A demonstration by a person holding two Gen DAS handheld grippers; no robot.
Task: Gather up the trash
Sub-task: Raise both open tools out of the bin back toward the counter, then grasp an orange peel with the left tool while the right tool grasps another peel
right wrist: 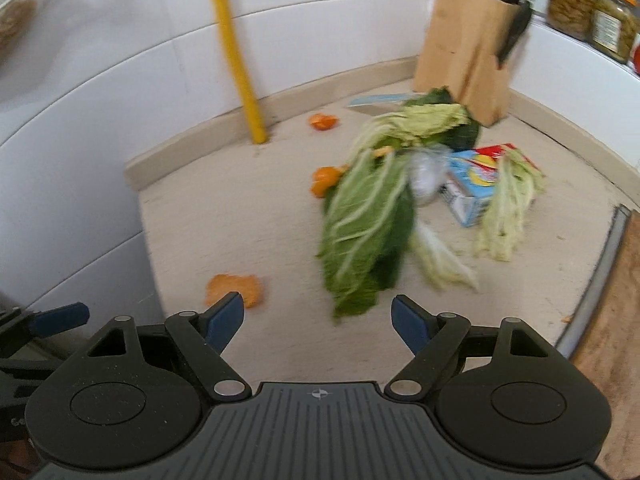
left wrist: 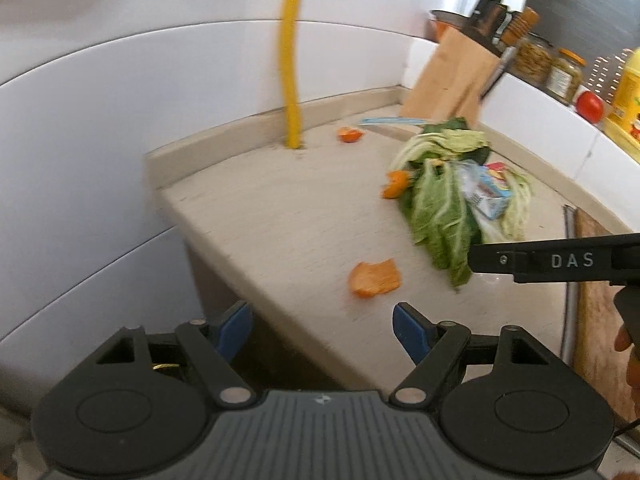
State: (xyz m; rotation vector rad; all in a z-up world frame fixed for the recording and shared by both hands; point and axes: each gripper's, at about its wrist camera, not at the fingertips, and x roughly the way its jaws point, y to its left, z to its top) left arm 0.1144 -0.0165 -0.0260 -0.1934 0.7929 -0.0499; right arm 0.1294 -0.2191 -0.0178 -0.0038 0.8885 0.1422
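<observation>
So the trash is a heap in the back corner of the bench (right wrist: 240, 216): big green cabbage leaves (right wrist: 368, 220), a paler leaf (right wrist: 508, 208) at about 3 o'clock of them, and a blue juice carton (right wrist: 468, 184) wedged in between, plus something crumpled and shiny that I think is plastic wrap (right wrist: 424, 176), too blurry to say. Orange peel (right wrist: 236, 286) lies loose at 7 o'clock of the heap, with another bit (right wrist: 324, 180) touching its 9 o'clock edge and a third (right wrist: 322, 121) by the yellow pipe (right wrist: 236, 52). A knife block (right wrist: 468, 52) stands at 12 o'clock. My right tongs (right wrist: 318, 322) are wide apart, nothing in them. Left tongs (left wrist: 322, 330) likewise spread and empty, near the bench's edge.
</observation>
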